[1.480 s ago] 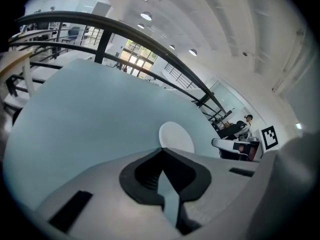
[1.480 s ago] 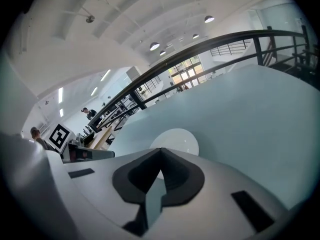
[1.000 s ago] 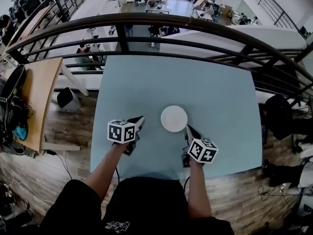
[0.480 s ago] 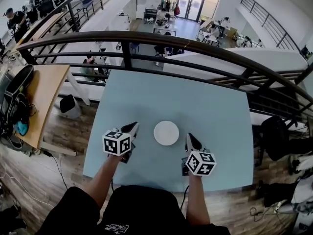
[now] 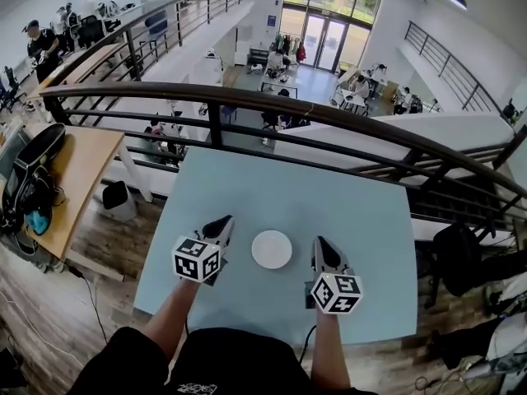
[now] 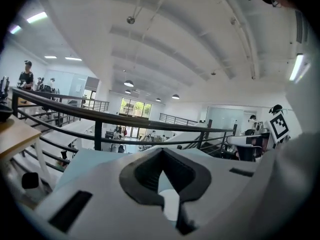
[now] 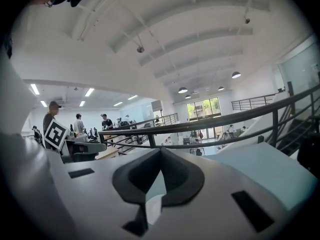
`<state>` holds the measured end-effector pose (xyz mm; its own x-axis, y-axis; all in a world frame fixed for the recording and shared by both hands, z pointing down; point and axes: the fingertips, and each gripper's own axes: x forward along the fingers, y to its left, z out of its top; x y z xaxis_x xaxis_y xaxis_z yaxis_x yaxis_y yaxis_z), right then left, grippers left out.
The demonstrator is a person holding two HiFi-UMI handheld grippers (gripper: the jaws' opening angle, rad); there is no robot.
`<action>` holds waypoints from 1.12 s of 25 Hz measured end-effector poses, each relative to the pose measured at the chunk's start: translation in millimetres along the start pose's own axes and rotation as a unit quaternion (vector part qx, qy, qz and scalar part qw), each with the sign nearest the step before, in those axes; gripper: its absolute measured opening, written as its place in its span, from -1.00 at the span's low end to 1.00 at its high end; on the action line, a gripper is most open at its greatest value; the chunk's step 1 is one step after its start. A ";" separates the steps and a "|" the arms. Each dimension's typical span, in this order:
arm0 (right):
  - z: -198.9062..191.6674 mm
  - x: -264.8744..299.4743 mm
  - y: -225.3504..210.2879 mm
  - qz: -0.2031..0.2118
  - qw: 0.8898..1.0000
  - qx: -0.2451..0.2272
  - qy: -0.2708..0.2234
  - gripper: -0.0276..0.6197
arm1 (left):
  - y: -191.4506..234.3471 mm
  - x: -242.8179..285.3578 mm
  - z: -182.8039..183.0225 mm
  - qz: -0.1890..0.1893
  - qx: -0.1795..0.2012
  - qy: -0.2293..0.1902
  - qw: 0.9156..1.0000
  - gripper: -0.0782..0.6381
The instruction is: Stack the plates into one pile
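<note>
At 9 and 3 o'clock of the white plate pile (image 5: 272,249), left gripper (image 5: 221,224) and right gripper (image 5: 321,245) hang closed, empty. Stray swing could knock it.

Bright daylight pours from far windows (image 5: 329,11), and fisheye distortion bends every edge.

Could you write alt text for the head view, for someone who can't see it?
Seen from above, a person holds two closed, empty claws, the left claw and right claw, either side of a white plate on a pale blue table. Beyond the table a dark railing overlooks a bright open office floor below.
</note>
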<state>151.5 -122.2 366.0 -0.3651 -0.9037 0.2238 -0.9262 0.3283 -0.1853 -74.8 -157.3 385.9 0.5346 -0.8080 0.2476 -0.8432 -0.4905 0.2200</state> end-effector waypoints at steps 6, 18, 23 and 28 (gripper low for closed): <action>30.5 -8.7 1.6 0.009 0.999 -0.010 -0.030 -0.90 | -14.5 -6.3 34.3 0.002 0.019 -0.041 0.999 -0.76; 72.2 -22.4 0.7 0.013 0.996 -0.041 -0.079 -0.90 | -41.0 -10.3 76.8 -0.001 0.067 -0.091 0.994 -0.76; 87.3 -26.9 0.5 0.019 0.993 -0.056 -0.102 -0.90 | -48.9 -11.6 93.9 0.000 0.085 -0.121 0.989 -0.76; 90.9 -28.0 9.2 0.022 0.992 -0.061 -0.111 -0.90 | -48.0 -16.9 104.0 -0.001 0.099 -0.135 0.986 -0.76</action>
<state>161.8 -118.9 271.1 -0.3889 -0.9213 0.0002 -0.9190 0.3879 -0.0701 -49.2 -154.1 273.0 0.5235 -0.8518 -0.0187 -0.8515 -0.5238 0.0258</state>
